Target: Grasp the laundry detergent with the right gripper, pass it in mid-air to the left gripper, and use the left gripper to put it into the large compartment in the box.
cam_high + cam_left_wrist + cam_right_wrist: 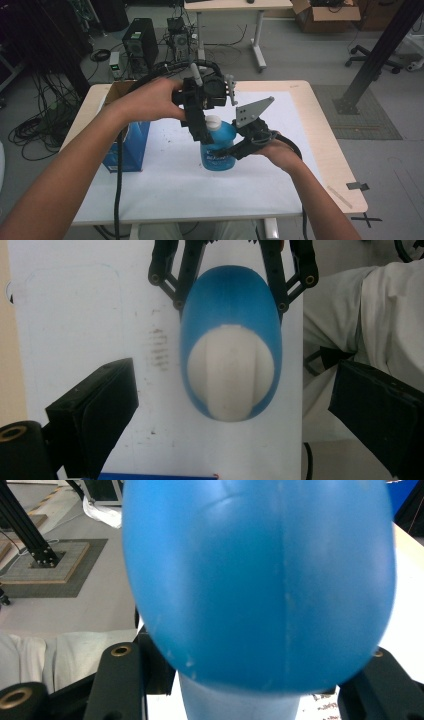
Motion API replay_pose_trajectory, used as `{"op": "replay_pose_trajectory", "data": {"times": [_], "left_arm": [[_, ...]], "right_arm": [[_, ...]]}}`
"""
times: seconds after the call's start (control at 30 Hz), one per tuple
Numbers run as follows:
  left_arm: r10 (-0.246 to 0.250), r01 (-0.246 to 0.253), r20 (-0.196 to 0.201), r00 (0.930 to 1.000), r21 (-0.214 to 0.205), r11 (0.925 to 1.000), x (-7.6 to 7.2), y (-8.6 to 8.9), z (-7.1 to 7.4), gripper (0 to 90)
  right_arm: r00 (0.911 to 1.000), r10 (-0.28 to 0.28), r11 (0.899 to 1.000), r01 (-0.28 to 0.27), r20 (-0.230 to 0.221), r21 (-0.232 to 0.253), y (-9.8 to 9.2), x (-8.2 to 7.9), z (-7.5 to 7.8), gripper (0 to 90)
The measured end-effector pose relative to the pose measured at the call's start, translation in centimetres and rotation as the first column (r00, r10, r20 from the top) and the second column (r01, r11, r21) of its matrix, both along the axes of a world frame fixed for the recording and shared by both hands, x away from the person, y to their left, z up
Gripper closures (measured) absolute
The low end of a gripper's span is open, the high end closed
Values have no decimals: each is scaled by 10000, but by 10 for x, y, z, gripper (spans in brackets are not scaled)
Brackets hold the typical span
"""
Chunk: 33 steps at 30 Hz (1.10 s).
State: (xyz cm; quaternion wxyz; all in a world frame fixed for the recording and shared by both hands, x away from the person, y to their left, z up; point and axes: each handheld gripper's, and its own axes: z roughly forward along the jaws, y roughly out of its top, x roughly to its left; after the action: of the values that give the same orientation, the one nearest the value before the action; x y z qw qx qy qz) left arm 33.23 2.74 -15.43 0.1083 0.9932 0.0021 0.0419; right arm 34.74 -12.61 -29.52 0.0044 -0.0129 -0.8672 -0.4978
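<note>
A person's left gripper [202, 127] is hovering over a rounded blue plastic bottle [218, 147] with a ribbed white cap [231, 372], standing upright on the white table cover [170, 175]. Its jaws are spreading wide, the cap sitting centred between them, untouched. To unscrew well, it should probably be lowering squarely and closing evenly on the cap's ribs. The right gripper [235, 147], reaching in level from the side, is pinching the bottle's body between its jaws, bracing it against twisting.
</note>
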Motion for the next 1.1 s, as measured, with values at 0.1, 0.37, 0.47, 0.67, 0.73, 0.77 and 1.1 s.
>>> {"op": "replay_pose_trajectory", "data": {"times": [0.1, 0.37, 0.47, 0.67, 0.73, 0.77, 1.1], "left_arm": [[-13, 13, -32, 10000, 49, 10000, 0, -2, -1, 57], [-15, 16, -88, 10000, 93, 10000, 2, -8, -6, 57], [-52, 54, -89, 9999, 148, 9999, 3, -11, -9, 58], [-126, 129, -141, 9998, 174, 9998, 3, -15, -13, 59], [-127, 131, -183, 9998, 222, 9997, 4, -16, -17, 60], [-127, 131, -183, 9998, 222, 9997, 4, -16, -17, 60], [-133, 141, -188, 9997, 423, 9990, 5, -18, -26, 72]], "right_arm": [[10000, 5, 10000, -5, 1, -4, 1, 0, 0, 439], [10000, 50, 10000, -50, 7, 2, 2, 0, 0, 439], [10000, 46, 10000, -46, 12, -11, 2, -1, 0, 438], [10000, 40, 10000, -40, -1, -14, 2, 0, 0, 438], [10000, 34, 10000, -34, -16, -8, 1, 0, 0, 438], [10000, 34, 10000, -34, -16, -8, 1, 0, 0, 438], [9999, 60, 10000, -60, -83, 5, 1, 0, -1, 438]]}}
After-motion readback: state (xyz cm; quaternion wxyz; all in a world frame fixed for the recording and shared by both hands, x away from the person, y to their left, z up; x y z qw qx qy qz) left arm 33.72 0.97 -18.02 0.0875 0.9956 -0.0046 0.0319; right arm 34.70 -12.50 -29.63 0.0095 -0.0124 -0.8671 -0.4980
